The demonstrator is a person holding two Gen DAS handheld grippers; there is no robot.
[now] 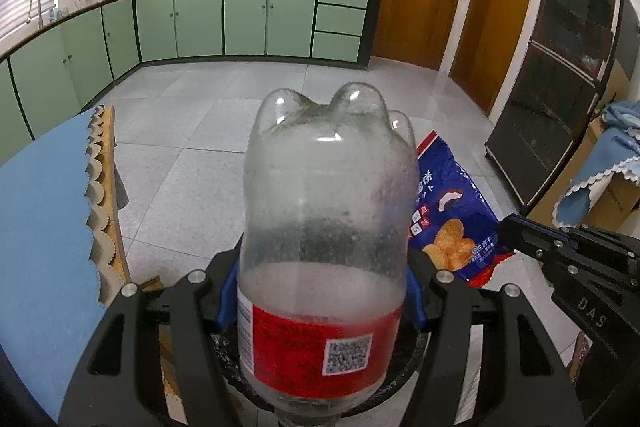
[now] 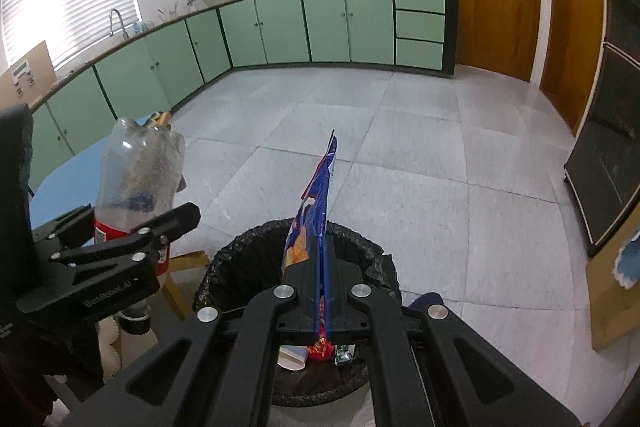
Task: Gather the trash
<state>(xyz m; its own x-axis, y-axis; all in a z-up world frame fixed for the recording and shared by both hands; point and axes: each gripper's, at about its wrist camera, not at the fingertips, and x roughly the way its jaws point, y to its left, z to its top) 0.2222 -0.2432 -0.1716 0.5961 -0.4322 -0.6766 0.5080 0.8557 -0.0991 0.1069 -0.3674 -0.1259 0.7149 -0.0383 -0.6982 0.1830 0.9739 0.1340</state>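
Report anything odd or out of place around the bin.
Nothing is spilled or broken. The plastic bottle is held upside down in the left tongs, and the blue snack bag is pinched flat in the right tongs, above the black-lined bin.

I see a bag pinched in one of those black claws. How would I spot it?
Find the round bin lined with black plastic on the grey tiled floor. Above it, the right gripper pinches a flat blue crisp bag with orange snack pictures. The left gripper beside it holds a clear red-labelled bottle instead.
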